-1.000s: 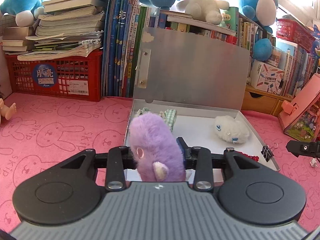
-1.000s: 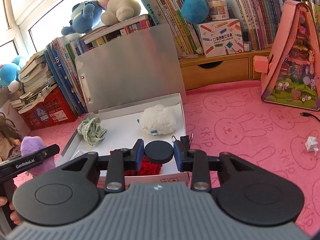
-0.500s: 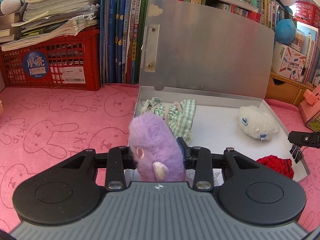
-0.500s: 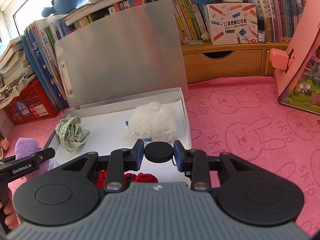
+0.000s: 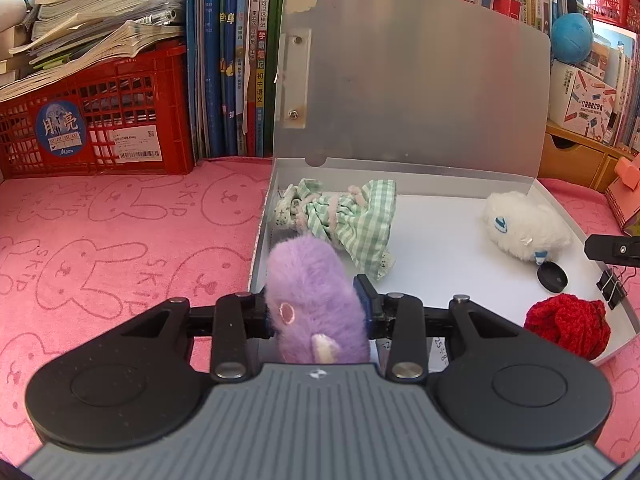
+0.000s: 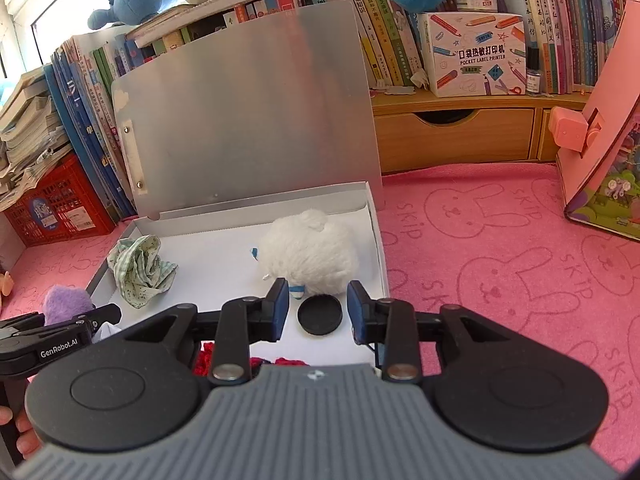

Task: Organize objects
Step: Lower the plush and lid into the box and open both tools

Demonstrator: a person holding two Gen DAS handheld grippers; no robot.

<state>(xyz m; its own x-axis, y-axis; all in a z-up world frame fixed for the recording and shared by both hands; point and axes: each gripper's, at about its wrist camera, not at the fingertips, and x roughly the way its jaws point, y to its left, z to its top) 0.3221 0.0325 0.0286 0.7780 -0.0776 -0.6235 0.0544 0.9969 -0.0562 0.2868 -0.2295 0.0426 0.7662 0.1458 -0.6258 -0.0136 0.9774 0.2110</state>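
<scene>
An open white box (image 5: 448, 252) with a grey raised lid (image 5: 416, 80) lies on the pink mat. Inside it are a green checked cloth (image 5: 352, 216), a white plush (image 5: 524, 226), a red knitted piece (image 5: 566, 326) and a black round cap (image 5: 552, 277). My left gripper (image 5: 316, 308) is shut on a purple plush (image 5: 316, 300) above the box's front left edge. My right gripper (image 6: 318, 312) is open, with the black cap (image 6: 320, 314) lying in the box (image 6: 224, 256) between its fingers, next to the white plush (image 6: 310, 252).
A red crate (image 5: 96, 120) of papers and upright books (image 5: 228, 60) stand at the back left. A wooden shelf with drawers (image 6: 456, 132) and a pink toy house (image 6: 604, 136) stand on the right. A black binder clip (image 5: 611, 283) sits on the box's right edge.
My right gripper has opened and let go of the black cap, which now lies in the box. My left gripper has moved forward over the box with the purple plush.
</scene>
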